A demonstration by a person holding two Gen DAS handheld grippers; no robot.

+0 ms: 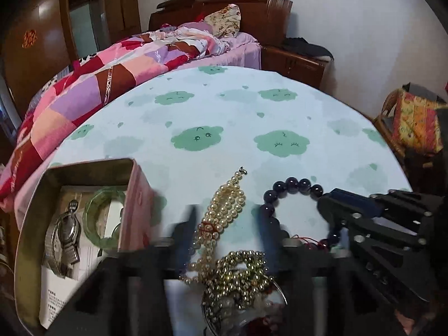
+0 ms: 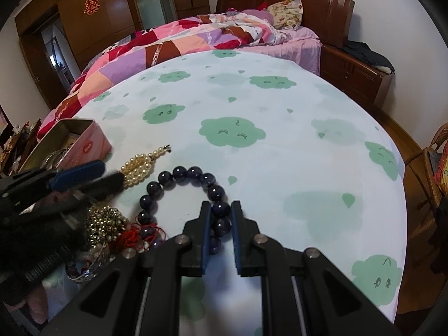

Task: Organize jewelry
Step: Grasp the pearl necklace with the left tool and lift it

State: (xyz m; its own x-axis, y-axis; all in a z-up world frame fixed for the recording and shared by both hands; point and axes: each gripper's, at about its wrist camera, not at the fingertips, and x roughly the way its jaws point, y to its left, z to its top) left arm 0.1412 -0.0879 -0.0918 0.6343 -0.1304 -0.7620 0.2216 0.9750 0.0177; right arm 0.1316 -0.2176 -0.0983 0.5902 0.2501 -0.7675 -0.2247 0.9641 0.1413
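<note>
While the right gripper (image 2: 221,210) pinches its fingers (image 2: 206,224) on the dark bracelet (image 2: 179,184) at lower centre of the tabletop (image 2: 280,168), the left gripper (image 1: 226,224) stands open over the pearls (image 1: 226,201). Big beads feel heavy and slick on limp cord; grip across one bead, lift slowly toward the tin (image 1: 134,196) at left

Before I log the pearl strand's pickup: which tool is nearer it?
Left. The left tool straddles the pearl strand, open; the right tool grips the dark bead bracelet alongside.
</note>
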